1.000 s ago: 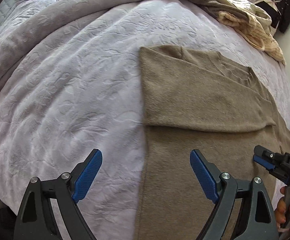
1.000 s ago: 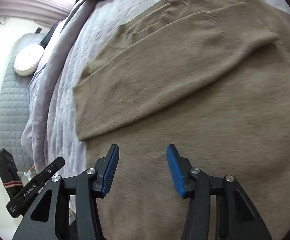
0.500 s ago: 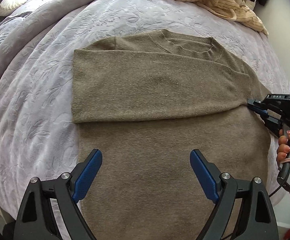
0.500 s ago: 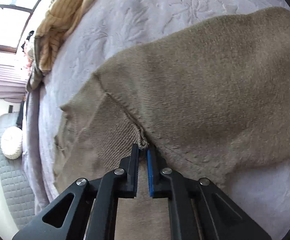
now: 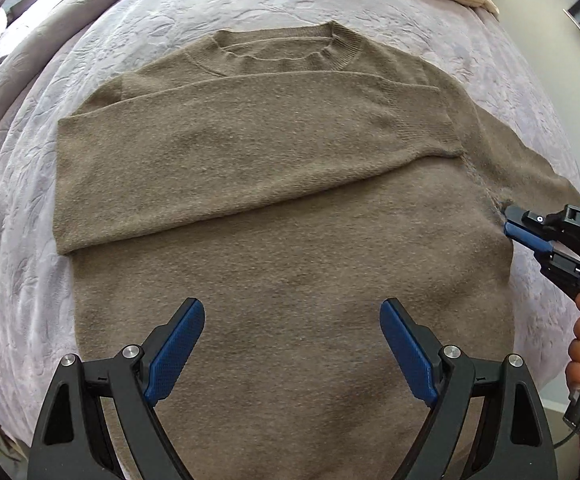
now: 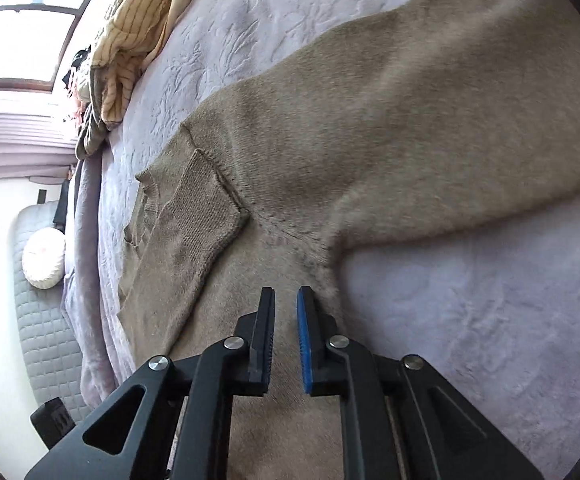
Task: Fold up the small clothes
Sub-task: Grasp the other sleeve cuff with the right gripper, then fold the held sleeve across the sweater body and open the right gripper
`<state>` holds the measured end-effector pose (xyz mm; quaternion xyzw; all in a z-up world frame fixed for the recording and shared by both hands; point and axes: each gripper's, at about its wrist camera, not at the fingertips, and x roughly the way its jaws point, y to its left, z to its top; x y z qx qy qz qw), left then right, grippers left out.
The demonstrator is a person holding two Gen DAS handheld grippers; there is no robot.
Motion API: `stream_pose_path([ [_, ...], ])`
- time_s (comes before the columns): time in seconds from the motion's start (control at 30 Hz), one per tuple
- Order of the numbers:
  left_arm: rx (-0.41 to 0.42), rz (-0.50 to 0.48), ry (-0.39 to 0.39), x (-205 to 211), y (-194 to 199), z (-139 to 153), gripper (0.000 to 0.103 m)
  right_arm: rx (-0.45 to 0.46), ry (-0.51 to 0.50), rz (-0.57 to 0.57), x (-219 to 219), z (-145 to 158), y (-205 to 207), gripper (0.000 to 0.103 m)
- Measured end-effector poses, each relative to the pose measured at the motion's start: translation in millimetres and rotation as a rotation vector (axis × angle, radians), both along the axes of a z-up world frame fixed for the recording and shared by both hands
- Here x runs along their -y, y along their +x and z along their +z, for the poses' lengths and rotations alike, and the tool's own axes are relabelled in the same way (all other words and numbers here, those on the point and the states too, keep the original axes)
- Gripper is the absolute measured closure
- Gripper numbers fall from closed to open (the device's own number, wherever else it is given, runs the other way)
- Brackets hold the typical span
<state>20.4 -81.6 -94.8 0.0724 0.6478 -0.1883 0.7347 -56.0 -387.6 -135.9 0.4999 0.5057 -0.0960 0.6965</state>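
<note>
Now opening off the armpit pinched half a second ago, right gripper (image 6: pixel 285 304) jaws a narrow gap, nothing held; left gripper (image 5: pixel 292 320) jaws wide, empty, over sweater (image 5: pixel 281 208) mid-bed (image 5: pixel 17 264), right sleeve (image 6: pixel 430 128) unfolded.

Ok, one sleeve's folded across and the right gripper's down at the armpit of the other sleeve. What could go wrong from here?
1. The right gripper is opening just short of the armpit seam with no knit between its pads, so a re-grip may catch only fuzz, or both sweater layers.
2. The unfolded sleeve lies spread over the bedspread; dragging it could shift the folded sleeve.
3. The left gripper hovers wide open, pinning nothing, so the body may slide.
</note>
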Motion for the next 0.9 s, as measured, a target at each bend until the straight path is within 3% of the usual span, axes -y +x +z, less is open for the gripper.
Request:
stream_pose_path([
  [0.07, -0.002, -0.028, 0.005, 13.6, -2.4, -0.2, 0.014, -0.006, -0.010, -0.046, 15.4, 3.5, -21.3, 0.059],
  [0.13, -0.006, -0.055, 0.006, 28.1, -4.1, -0.6, 0.014, -0.001, -0.025, -0.093, 34.3, 8.4, -43.3, 0.056],
  [0.33, -0.012, -0.111, 0.007, 66.8, -8.9, -1.2, 0.014, 0.007, -0.052, -0.282, 95.7, 14.2, -99.3, 0.056],
  [0.57, -0.024, -0.161, 0.008, 103.6, -14.7, -6.6, 0.013, 0.091, -0.066, -0.540, 168.9, 14.8, -149.2, 0.056],
  [0.83, -0.026, -0.176, 0.009, 127.5, -12.6, -11.6, 0.013, 0.289, 0.122, -0.766, 217.1, -3.9, -165.8, 0.056],
  [0.87, -0.026, -0.172, 0.007, 127.7, -11.7, -11.7, 0.013, 0.328, 0.170, -0.784, 218.5, -7.6, -164.9, 0.061],
  [0.9, -0.028, -0.166, 0.005, 127.2, -10.2, -12.0, 0.013, 0.370, 0.216, -0.796, 219.0, -10.7, -163.0, 0.077],
])
